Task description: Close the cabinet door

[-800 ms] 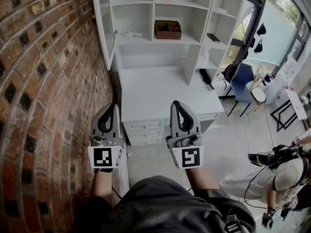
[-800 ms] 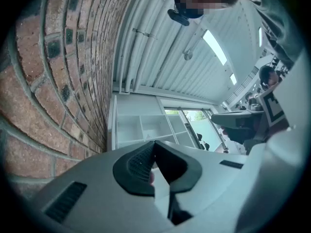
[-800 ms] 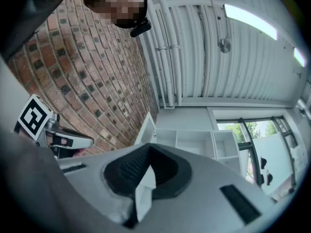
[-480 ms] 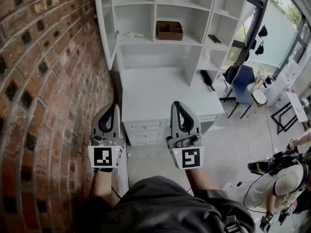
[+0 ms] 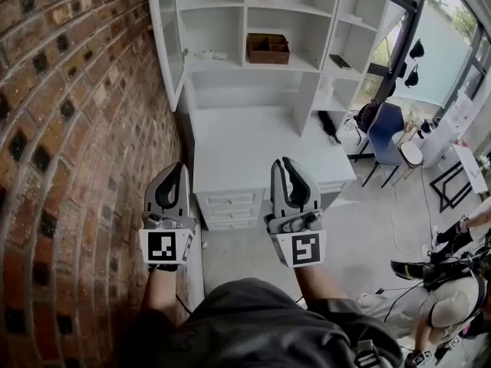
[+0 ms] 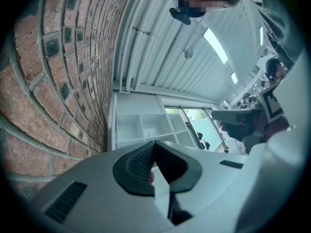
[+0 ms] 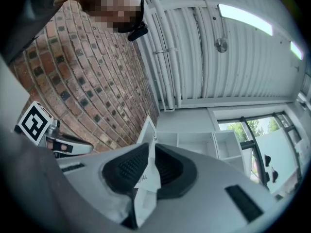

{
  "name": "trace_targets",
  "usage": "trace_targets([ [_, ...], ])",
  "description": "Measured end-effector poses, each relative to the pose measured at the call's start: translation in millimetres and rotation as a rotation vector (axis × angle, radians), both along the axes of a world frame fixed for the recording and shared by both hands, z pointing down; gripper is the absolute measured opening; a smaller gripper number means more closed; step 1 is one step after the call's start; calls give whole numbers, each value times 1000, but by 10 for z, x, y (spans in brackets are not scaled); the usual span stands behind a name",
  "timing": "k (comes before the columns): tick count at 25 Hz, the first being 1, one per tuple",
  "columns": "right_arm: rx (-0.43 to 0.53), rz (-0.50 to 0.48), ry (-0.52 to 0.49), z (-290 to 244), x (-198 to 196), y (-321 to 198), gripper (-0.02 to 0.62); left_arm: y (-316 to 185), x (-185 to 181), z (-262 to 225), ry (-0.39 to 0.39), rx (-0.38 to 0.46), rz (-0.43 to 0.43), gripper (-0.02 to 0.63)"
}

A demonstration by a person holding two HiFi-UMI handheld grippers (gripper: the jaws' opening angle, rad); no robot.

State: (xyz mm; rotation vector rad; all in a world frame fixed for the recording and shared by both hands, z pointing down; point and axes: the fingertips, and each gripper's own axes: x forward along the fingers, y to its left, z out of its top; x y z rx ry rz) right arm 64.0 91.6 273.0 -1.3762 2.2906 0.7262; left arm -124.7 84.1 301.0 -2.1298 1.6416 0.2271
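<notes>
The closing has not begun; this looks like the approach. The cabinet door (image 5: pixel 163 41) stands swung open at the left end of the white shelf unit (image 5: pixel 242 10). It is angled out toward the person and lies close beside the brick wall (image 5: pixel 69 129), at about 11 o'clock from both tools and well apart from them. The left tool (image 5: pixel 174 168) and the right tool (image 5: pixel 286 162) are held low in front of the body, tilted upward, short of the tabletop (image 5: pixel 245 140). Each has its jaws brought together at the tips and grips nothing. The pale shape between the right tool's pads seems to be the white furniture seen through the gap. The next move probably calls for stepping in and lifting the nearer left tool toward 11 o'clock. It would go behind the door's free edge on the wall side, then sweep the door round toward 1 o'clock until it meets the shelf front.
</notes>
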Motion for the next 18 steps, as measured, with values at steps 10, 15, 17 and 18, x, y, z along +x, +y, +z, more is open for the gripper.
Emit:
trace_targets([
  [10, 81, -35, -30, -104, 123, 88, 376, -80, 55, 46, -1, -12, -13, 3],
  [15, 78, -42, -40, -77, 205, 12, 382, -131, 128, 85, -4, -19, -25, 3],
  [17, 73, -48, -39, -68, 229, -27, 382, -155, 161, 88, -4, -21, -31, 2],
  [18, 71, -51, -37, -61, 241, -43, 382, -166, 179, 87, -5, -22, -34, 2],
])
